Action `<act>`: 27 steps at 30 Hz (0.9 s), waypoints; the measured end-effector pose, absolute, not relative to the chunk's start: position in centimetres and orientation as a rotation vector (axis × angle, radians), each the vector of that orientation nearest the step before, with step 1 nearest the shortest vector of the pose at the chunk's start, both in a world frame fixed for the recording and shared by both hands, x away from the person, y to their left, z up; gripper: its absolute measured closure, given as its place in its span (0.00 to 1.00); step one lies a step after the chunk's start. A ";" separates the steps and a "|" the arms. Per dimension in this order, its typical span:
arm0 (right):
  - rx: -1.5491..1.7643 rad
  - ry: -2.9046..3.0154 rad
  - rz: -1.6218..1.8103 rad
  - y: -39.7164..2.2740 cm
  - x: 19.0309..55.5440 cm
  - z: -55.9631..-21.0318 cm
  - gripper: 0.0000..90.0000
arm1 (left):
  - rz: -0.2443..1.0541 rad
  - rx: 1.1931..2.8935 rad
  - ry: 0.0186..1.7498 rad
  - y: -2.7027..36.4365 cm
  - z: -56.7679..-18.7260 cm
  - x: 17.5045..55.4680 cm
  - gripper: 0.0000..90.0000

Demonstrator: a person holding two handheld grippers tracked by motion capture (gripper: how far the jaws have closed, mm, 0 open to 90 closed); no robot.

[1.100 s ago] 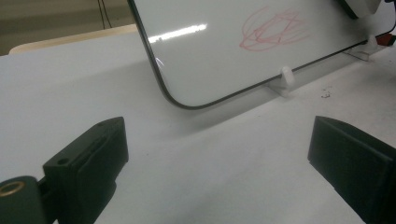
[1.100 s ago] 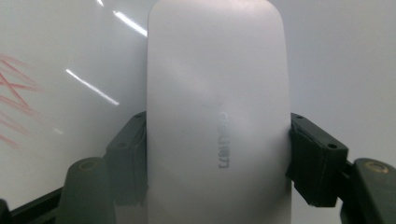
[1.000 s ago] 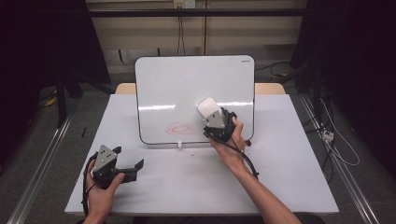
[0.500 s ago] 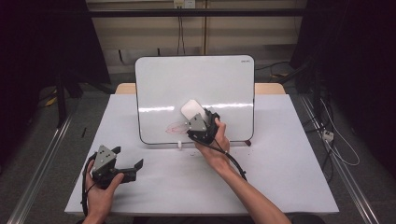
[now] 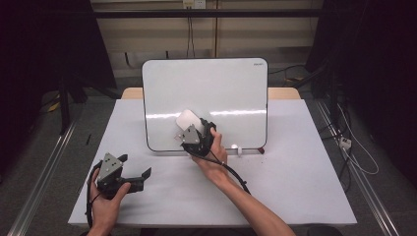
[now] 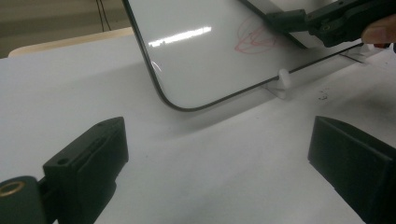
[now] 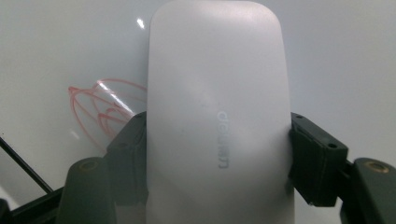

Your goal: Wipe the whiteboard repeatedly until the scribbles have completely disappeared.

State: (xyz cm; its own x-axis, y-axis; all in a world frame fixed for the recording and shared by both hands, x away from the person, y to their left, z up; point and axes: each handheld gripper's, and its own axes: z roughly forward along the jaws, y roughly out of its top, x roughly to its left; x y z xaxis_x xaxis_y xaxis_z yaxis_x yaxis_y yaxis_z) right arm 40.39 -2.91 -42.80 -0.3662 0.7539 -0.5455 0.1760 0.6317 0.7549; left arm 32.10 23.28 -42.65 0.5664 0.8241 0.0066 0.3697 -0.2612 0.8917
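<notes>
The right tongs (image 5: pixel 187 127) are clamped on a white eraser (image 5: pixel 187 119), one jaw against each long side. The eraser is held against the lower part of the whiteboard (image 5: pixel 206 88), which stands upright on the desk (image 5: pixel 295 162). A red scribble (image 7: pixel 100 109) shows on the board just beside the eraser. The left tongs (image 5: pixel 142 175) rest low over the desk, well apart from the board, jaws wide and gripping nothing.

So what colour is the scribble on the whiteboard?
Red. The scribble on the whiteboard shows best in the right gripper view, beside the white eraser.
</notes>
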 end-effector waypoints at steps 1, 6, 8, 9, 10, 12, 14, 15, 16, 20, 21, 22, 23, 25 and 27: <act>0.739 1.882 0.751 -2.8 40.3 -42.8 0.35 | 0.603 1.857 0.972 23.3 -42.7 32.1 0.06; 0.714 1.883 0.737 -2.1 40.2 -43.1 0.35 | 0.598 1.847 0.974 23.2 -42.6 32.1 0.06; 0.713 1.883 0.734 -2.0 40.2 -43.1 0.35 | 0.603 1.859 0.971 23.2 -42.7 32.1 0.06; 0.709 1.888 0.736 -2.0 40.1 -43.1 0.35 | 0.601 1.860 0.971 23.2 -42.7 32.1 0.06; 0.705 1.885 0.729 -1.9 40.1 -43.2 0.35 | 0.600 1.860 0.971 23.2 -42.7 32.1 0.06; 0.699 1.888 0.729 -1.6 40.0 -43.3 0.35 | 0.601 1.854 0.971 23.2 -42.6 32.1 0.06; 0.686 1.891 0.723 -1.1 39.9 -43.4 0.35 | 0.600 1.849 0.972 23.1 -42.6 32.0 0.06; 0.680 1.894 0.724 -1.0 39.9 -43.5 0.35 | 0.602 1.858 0.968 23.2 -42.6 32.1 0.06; 0.680 1.894 0.724 -1.0 39.9 -43.5 0.35 | 0.601 1.851 0.972 23.2 -42.7 32.1 0.06; 0.664 1.900 0.719 -0.5 39.9 -43.6 0.35 | 0.603 1.856 0.972 23.2 -42.7 32.1 0.06; 0.656 1.898 0.716 -0.4 39.8 -43.6 0.35 | 0.601 1.850 0.974 23.2 -42.7 32.1 0.06; 0.645 1.902 0.720 -0.1 39.8 -43.7 0.35 | 0.603 1.850 0.973 23.2 -42.7 32.1 0.06; 0.645 1.902 0.720 -0.1 39.8 -43.7 0.35 | 0.604 1.850 0.974 23.2 -42.7 32.1 0.06; 0.628 1.910 0.720 0.3 39.7 -43.9 0.35 | 0.602 1.858 0.971 23.2 -42.6 32.1 0.06; 0.620 1.909 0.712 0.4 39.7 -43.9 0.35 | 0.599 1.841 0.977 23.2 -42.7 32.1 0.06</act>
